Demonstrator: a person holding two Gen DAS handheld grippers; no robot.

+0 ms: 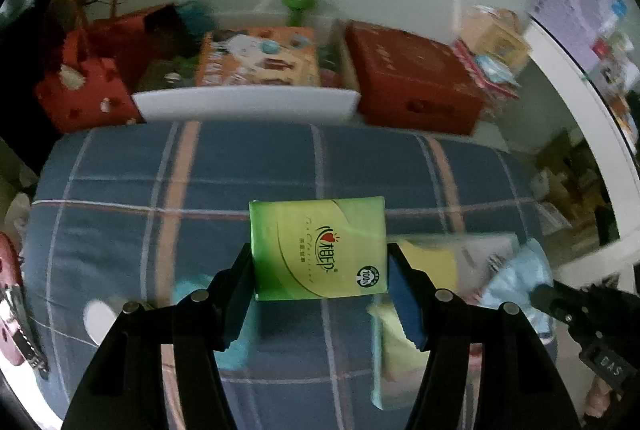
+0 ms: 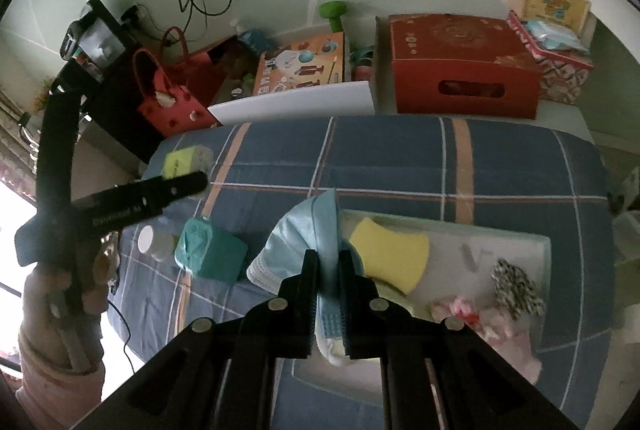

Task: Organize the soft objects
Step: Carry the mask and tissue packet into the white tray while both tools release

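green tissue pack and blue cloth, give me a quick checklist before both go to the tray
1. Left gripper grip on the green plastic tissue pack: ok, fingers press both its sides, pack lifted off the plaid blue bedcover.
2. Right gripper grip on the light blue cloth: ok, fingers shut on a fold.
3. Cloth hanging free: cannot tell, its lower edge may touch the bedcover.
4. Room in the pale shallow tray: ok, bare patch between the yellow sponge and the speckled soft item.
5. Teal soft block and white bottle outside the tray: not ok.
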